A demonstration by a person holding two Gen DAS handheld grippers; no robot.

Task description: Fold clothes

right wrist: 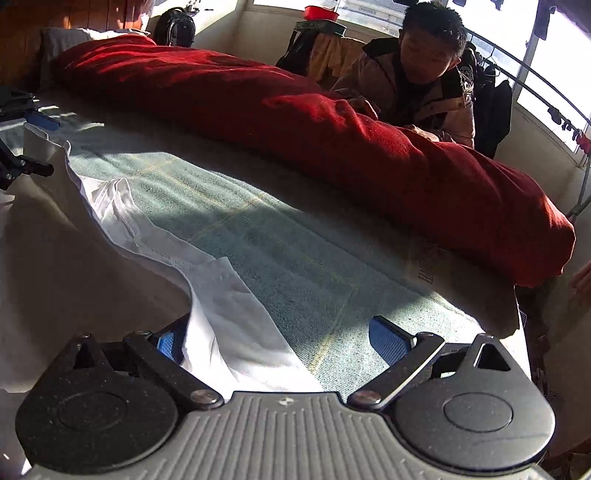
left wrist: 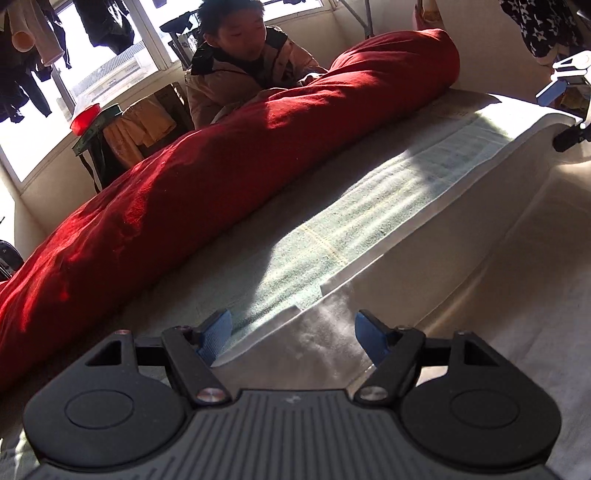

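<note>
White garment: spread along the near edge of a bed, over a pale green checked blanket; part in sun, part in shade. Hem wavy in the right wrist view, straight with a small notch in the left wrist view.

Left gripper: low over the garment's edge; blue fingers parted, cloth lying between them, whether the pads touch it cannot be told; nothing clamped.

Right gripper: blue fingers spread wide, released; fold of white cloth draped over the left-hand pad, not pinched.

Other gripper visible at the frame edge in each view, near the far end of the garment.

Red quilt: rolled lengthwise, lying along the far side of the bed, beside the blanket.

Person in a beige jacket: behind the quilt, hands resting on it.

Background: windows, dark clothes on a line, red bowl on a small green stand draped with yellow cloth, black backpack in the corner.
</note>
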